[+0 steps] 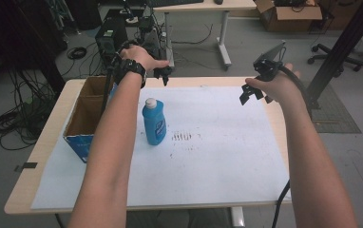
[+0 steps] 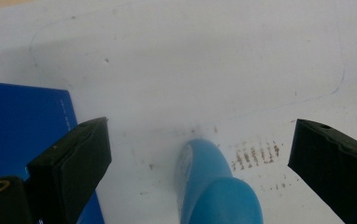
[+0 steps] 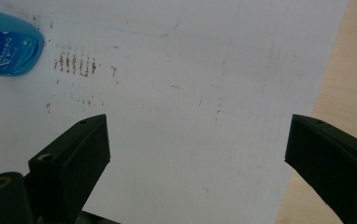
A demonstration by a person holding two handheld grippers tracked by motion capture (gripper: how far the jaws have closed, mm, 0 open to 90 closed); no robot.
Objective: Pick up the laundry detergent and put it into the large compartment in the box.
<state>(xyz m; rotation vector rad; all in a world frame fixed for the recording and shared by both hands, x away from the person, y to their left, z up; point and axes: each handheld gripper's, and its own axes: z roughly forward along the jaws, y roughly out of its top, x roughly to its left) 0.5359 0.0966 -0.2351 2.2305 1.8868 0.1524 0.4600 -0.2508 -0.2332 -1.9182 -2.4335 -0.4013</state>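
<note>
High view: bottle (image 1: 154, 122) upright, cap up.

From my feed I see a pale wooden counter (image 1: 46, 142) with a large white paper sheet (image 1: 217, 161) covering most of its top (a strip of bare wood stays visible along the edges). A blue bottle (image 1: 154, 121) with a white cap stands upright on the sheet, left of centre. Just left of it sits an open cardboard box (image 1: 82, 118) with blue outer sides. Brownish smudges (image 1: 182, 137) mark the paper right of the bottle.
</note>
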